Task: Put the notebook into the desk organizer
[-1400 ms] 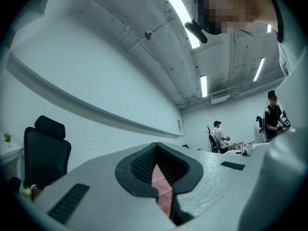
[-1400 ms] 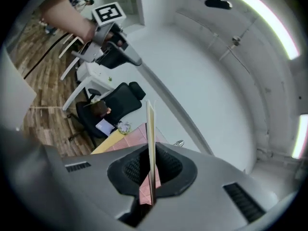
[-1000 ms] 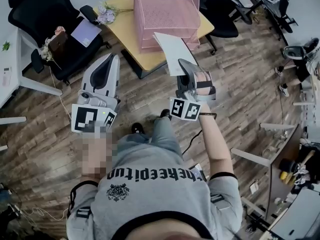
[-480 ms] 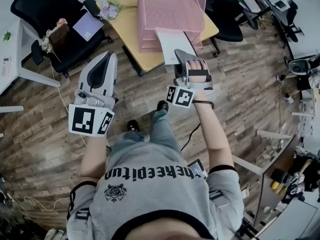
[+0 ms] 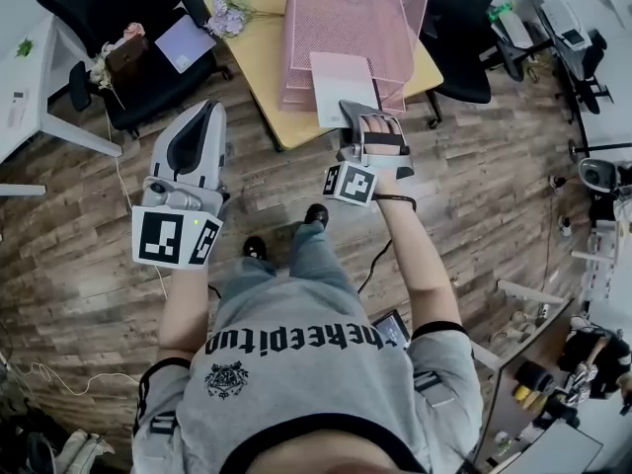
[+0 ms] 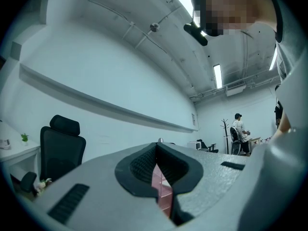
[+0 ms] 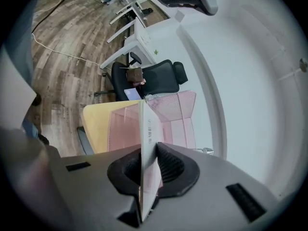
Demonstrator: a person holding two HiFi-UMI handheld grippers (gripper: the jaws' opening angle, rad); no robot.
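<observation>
Yellow table (image 5: 259, 55) on plank floor (image 5: 474, 191), black chairs (image 5: 104, 8) around. The right tool (image 5: 360, 118) pinches a thin white notebook (image 5: 341, 87), pink organizer (image 5: 346, 13) just ahead. Left tool (image 5: 203, 109) pressed together.

Ahead of you stood a yellow table (image 5: 261, 67) on the wooden floor (image 5: 79, 255), with pale flowers (image 5: 225, 15) lying at its left corner. To your left, a black office chair (image 5: 109, 8) carried a lilac folder (image 5: 186, 42) and a brown bag (image 5: 126, 57), beside a white desk (image 5: 30, 87). Another black chair (image 5: 459, 28) stood right of the table.
</observation>
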